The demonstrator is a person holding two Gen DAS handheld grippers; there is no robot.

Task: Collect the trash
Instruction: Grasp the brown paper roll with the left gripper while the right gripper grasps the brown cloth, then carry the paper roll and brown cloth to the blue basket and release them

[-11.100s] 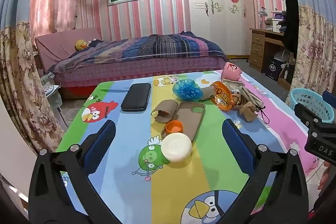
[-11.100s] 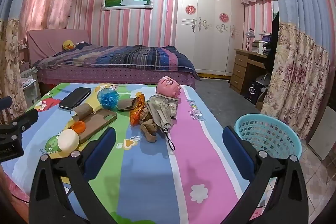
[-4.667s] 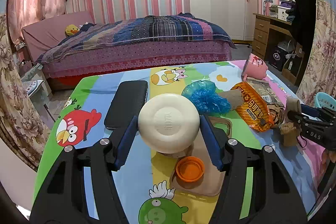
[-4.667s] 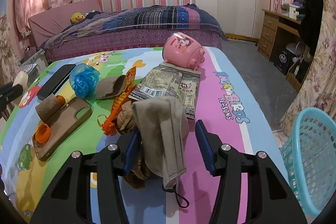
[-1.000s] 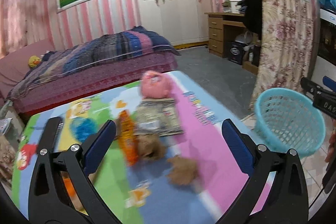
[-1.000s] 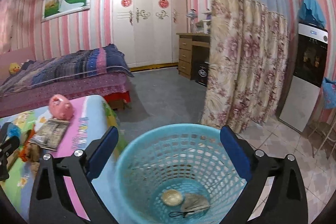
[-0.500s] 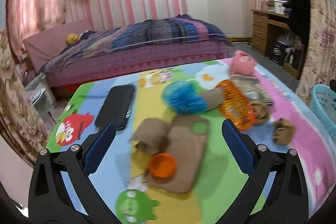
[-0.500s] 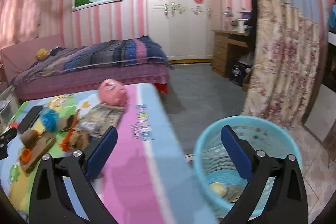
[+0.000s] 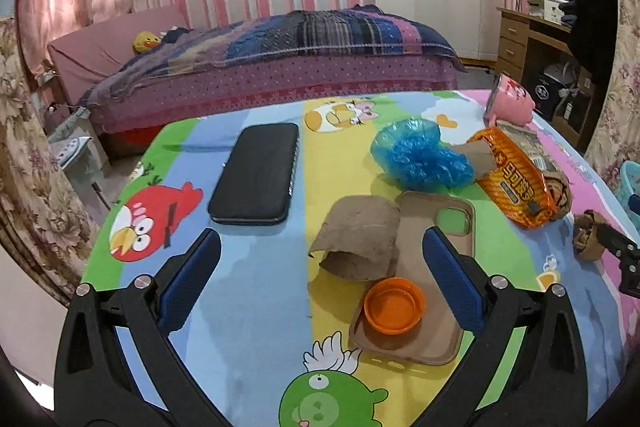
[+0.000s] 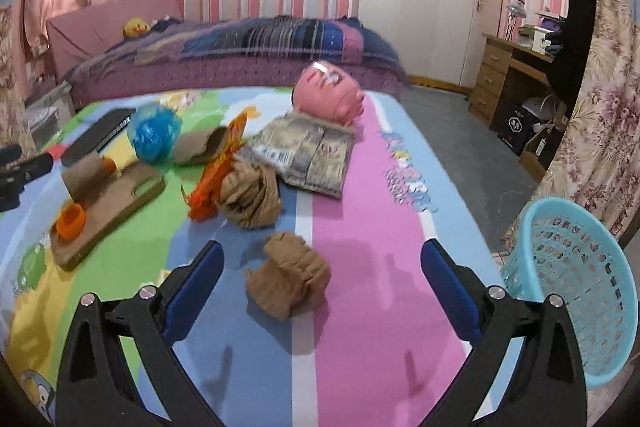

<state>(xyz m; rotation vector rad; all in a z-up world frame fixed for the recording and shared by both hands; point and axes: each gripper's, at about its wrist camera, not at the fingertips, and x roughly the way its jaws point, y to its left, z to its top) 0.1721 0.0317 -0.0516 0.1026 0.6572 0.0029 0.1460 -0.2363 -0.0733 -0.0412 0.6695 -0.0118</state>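
My left gripper (image 9: 320, 283) is open and empty above the table, with a flattened brown cardboard roll (image 9: 356, 241) and an orange cap (image 9: 393, 303) between its fingers. The cap lies on a brown phone case (image 9: 428, 267). My right gripper (image 10: 320, 283) is open and empty, and a crumpled brown wad (image 10: 290, 279) lies just ahead between its fingers. A second brown wad (image 10: 250, 197), an orange snack bag (image 10: 218, 173), a blue plastic wad (image 10: 154, 135) and a grey wrapper (image 10: 310, 157) lie further back. The turquoise basket (image 10: 568, 287) stands on the floor to the right.
A black phone (image 9: 256, 179) lies on the cartoon tablecloth (image 9: 248, 307) at the left. A pink piggy bank (image 10: 328, 95) lies at the table's far edge. A bed (image 9: 280, 47) stands behind, a wardrobe and a desk (image 10: 512, 67) at the right.
Both grippers have swung back from the basket to the table and come lower and closer to the trash. Both stay open and empty.
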